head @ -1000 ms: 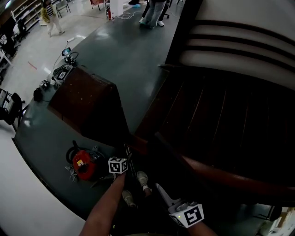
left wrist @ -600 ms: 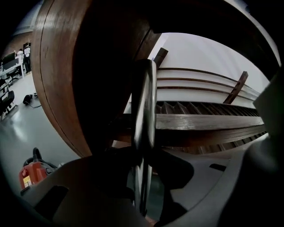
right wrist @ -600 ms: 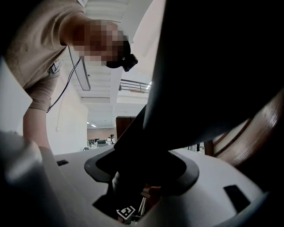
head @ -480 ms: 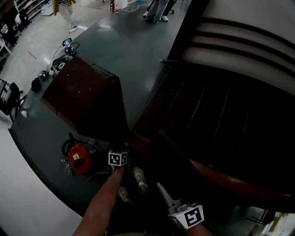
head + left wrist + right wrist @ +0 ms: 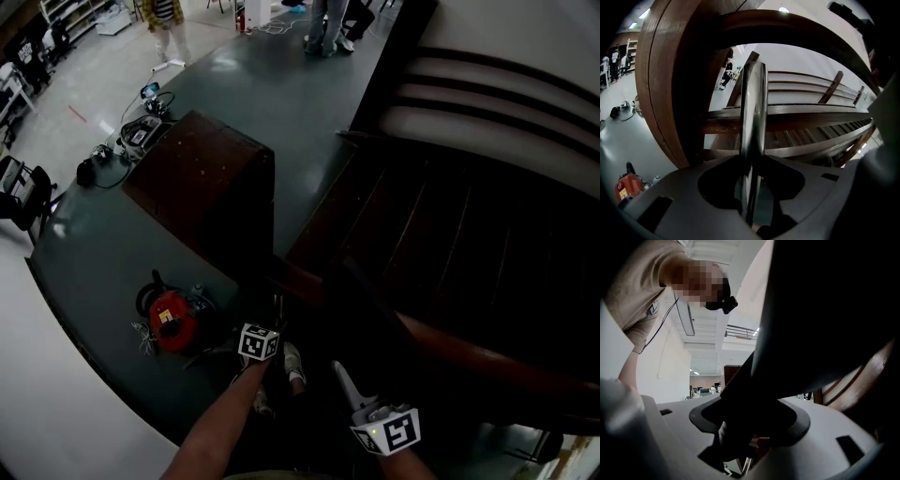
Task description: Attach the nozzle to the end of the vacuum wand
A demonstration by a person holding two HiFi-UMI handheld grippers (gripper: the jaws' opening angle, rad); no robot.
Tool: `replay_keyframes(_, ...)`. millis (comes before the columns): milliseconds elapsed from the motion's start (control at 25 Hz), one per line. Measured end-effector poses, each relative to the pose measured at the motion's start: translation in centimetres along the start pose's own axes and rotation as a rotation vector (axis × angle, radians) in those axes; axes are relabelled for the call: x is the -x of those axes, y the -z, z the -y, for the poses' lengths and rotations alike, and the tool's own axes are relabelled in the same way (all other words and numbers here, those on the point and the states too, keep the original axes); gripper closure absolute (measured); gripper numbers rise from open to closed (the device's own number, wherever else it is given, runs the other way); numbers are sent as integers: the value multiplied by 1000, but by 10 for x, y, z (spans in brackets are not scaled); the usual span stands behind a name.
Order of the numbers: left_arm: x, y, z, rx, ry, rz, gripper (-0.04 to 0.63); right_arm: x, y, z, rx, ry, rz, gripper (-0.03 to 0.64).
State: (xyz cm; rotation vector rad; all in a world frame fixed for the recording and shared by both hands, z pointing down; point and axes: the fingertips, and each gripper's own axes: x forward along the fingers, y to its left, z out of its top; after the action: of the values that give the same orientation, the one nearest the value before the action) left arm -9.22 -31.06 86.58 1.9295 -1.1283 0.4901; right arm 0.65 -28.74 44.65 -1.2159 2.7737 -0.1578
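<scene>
Head view shows left gripper (image 5: 267,328) tilted down, right gripper (image 5: 345,382) level. Only their own views reveal grips: left clamps the shiny wand (image 5: 753,108), right the dark nozzle (image 5: 811,333).

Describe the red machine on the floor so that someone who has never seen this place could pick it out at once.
Find the big dark wooden block on the dark grey floor beside the staircase. Nearer the camera, by the edge of the pale floor, lies a small round red machine. It alone is red, with a yellow label on top; its neighbours are small and dark.
</scene>
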Motion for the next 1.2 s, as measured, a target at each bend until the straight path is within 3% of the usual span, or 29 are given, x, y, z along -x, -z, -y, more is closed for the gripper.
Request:
replay_keyframes(640,80,57,67,-155,72,-3,442,31,21,-42,12,-24,-33,348)
replay_keyframes(1200,141,135,126,-286,124,-28,442,89,24,-84,31,-14,-40,348)
